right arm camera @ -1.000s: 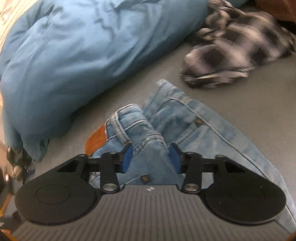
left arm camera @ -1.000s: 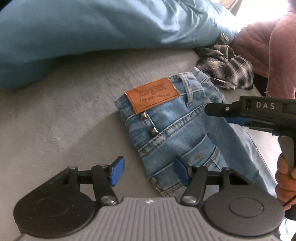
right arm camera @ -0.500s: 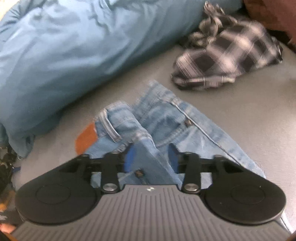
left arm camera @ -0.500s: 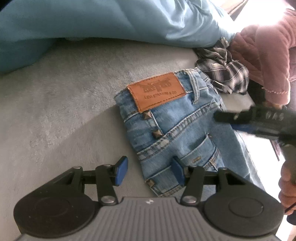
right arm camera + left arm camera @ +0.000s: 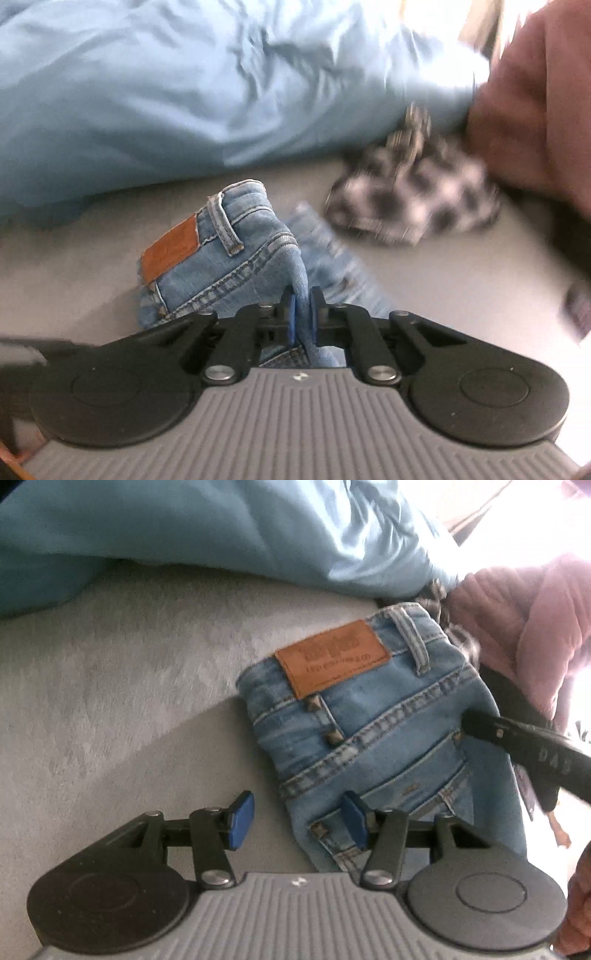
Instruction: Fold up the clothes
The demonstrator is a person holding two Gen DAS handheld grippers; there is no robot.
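Folded light-blue jeans (image 5: pixel 369 738) with a brown leather patch (image 5: pixel 332 664) lie on a grey bed surface (image 5: pixel 110 709). My left gripper (image 5: pixel 297 825) is open, its right pad over the jeans' near edge, its left pad over the bed. My right gripper (image 5: pixel 302 317) is shut on a fold of the jeans (image 5: pixel 229 273) and lifts that edge. The right gripper also shows in the left wrist view (image 5: pixel 469 720) at the jeans' right side.
A big light-blue duvet (image 5: pixel 221 535) fills the back. A crumpled black-and-white plaid garment (image 5: pixel 413 199) lies right of the jeans. A pink quilted sleeve (image 5: pixel 524 620) is at the right.
My right gripper closed on the jeans fold and pulled it up. My left gripper moved a little closer to the jeans and stayed open.
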